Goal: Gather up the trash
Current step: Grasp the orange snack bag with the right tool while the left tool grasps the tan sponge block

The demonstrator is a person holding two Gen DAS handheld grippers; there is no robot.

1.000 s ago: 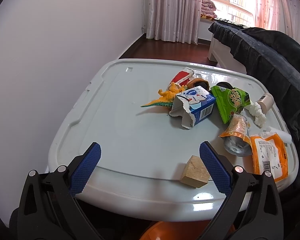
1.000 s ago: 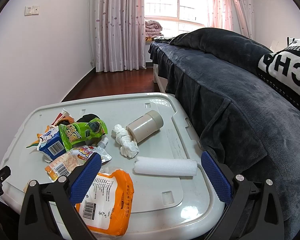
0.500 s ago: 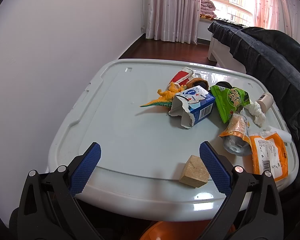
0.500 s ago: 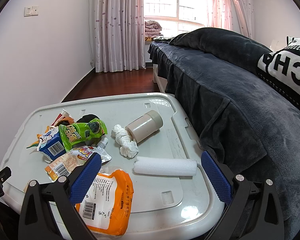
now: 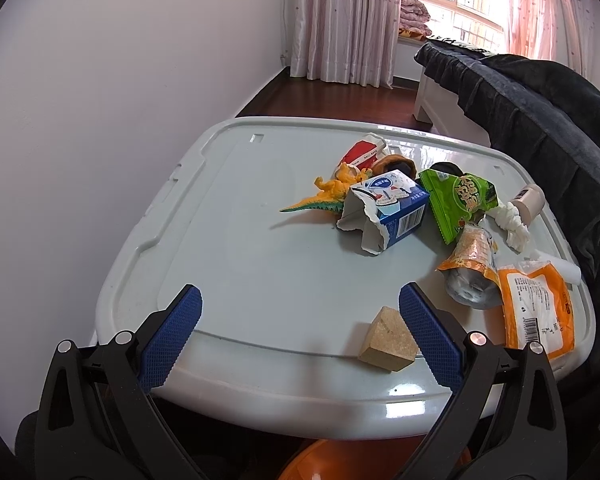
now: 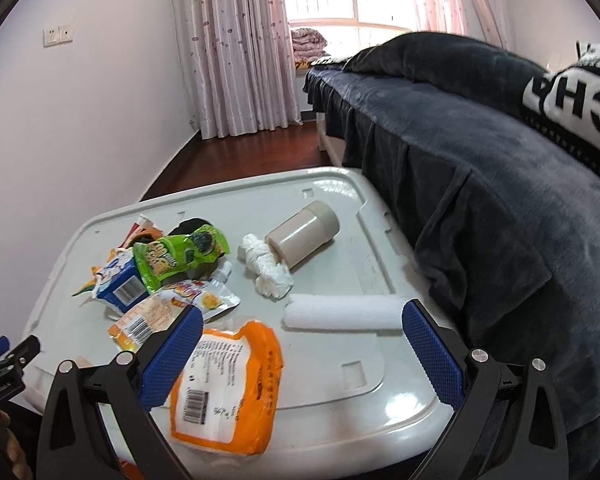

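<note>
Trash lies on a pale plastic lid (image 5: 260, 264): a torn blue carton (image 5: 388, 212), a green snack bag (image 5: 460, 200), an orange pouch (image 6: 224, 388), a silver-orange pouch (image 5: 472, 268), a white foam roll (image 6: 344, 312), a crumpled tissue (image 6: 268, 268) and a beige cup (image 6: 304, 236) on its side. My left gripper (image 5: 300, 332) is open and empty at the lid's near edge, beside a wooden block (image 5: 388, 340). My right gripper (image 6: 300, 348) is open and empty, low over the orange pouch and foam roll.
A toy dinosaur (image 5: 324, 196) and a red packet (image 5: 360, 152) lie behind the carton. A dark-covered bed (image 6: 480, 152) runs along the lid's right side. A white wall (image 5: 100, 120) stands on the left. An orange object (image 5: 340, 460) shows under the lid's near edge.
My right gripper has moved slightly forward toward the foam roll. The left gripper and the trash have hardly moved.
</note>
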